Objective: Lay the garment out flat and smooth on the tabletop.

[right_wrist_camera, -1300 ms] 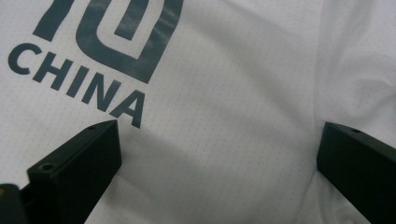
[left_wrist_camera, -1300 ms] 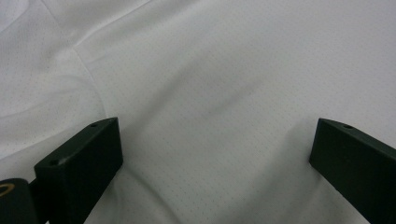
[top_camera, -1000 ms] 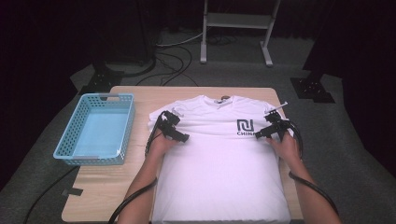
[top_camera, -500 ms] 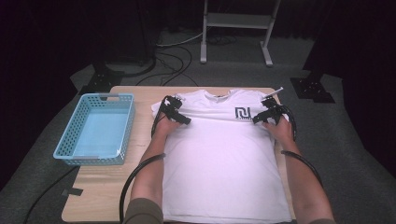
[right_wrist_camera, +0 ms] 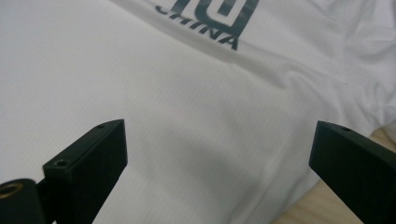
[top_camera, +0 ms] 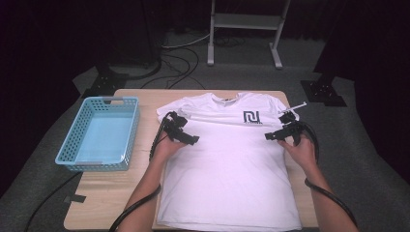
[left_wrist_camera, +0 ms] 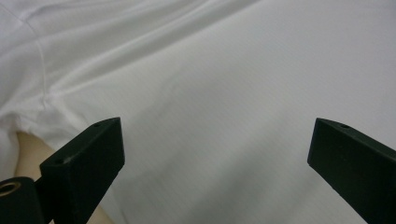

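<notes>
Surface [top_camera: 96, 203]: wooden, carries shirt + basket.
T-shirt [top_camera: 227, 169]: white, spread flat face-up on the surface, collar at far edge, hem at near edge; black logo [top_camera: 251, 117] on chest w/ lettering under it.
Basket [top_camera: 99, 135]: light blue, perforated walls, just beside shirt's left sleeve, on the surface.
Left claw [top_camera: 191, 140]: over shirt's left chest nr sleeve seam; jaws wide apart, nothing held.
Right claw [top_camera: 270, 137]: over shirt's right chest, just below logo, nr shirt's side edge; jaws wide apart, nothing held.

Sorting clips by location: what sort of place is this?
Probably a recording studio or lab: a white T-shirt on a small wooden table, dark curtains, cables and a metal stand behind.
</notes>
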Demonstrator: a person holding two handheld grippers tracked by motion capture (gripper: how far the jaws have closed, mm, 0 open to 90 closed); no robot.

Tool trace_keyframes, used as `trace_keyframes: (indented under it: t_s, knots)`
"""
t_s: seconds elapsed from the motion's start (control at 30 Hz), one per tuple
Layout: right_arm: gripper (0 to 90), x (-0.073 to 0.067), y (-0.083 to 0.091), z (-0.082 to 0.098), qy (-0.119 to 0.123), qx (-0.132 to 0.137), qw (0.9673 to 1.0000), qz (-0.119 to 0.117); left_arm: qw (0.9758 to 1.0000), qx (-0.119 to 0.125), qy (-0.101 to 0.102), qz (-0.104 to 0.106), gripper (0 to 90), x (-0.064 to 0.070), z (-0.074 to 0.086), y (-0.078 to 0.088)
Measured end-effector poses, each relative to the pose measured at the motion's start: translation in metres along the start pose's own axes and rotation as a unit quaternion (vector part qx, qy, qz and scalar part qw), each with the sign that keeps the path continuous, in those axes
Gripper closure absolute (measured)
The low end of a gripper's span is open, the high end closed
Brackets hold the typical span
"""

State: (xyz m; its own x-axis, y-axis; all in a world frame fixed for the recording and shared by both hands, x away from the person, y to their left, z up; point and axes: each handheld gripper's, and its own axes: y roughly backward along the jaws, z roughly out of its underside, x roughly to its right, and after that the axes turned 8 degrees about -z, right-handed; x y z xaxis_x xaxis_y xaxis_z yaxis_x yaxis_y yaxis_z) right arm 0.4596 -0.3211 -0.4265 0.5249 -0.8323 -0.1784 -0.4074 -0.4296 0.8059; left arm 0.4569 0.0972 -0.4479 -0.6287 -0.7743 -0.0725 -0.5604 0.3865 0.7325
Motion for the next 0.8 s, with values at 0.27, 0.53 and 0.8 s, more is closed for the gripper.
trace_keyframes:
  t_s: [0.27, 0.53, 0.8]
  knots:
    - [4.8, -0.028, -0.005, 0.031, 0.021, -0.018, 0.9995, -0.012, 1.0, 0.001, -0.007, 0.007, 3.0, 0.022, 0.03, 0.017]
    - [5.2, -0.041, -0.019, 0.05, 0.034, -0.042, 0.9984, -0.015, 0.9998, -0.01, -0.01, 0.012, 3.1, 0.039, 0.052, 0.016]
    - [4.6, -0.05, -0.017, 0.066, 0.049, -0.038, 0.9981, -0.004, 0.9991, -0.021, -0.038, 0.001, 3.1, 0.05, 0.061, 0.026]
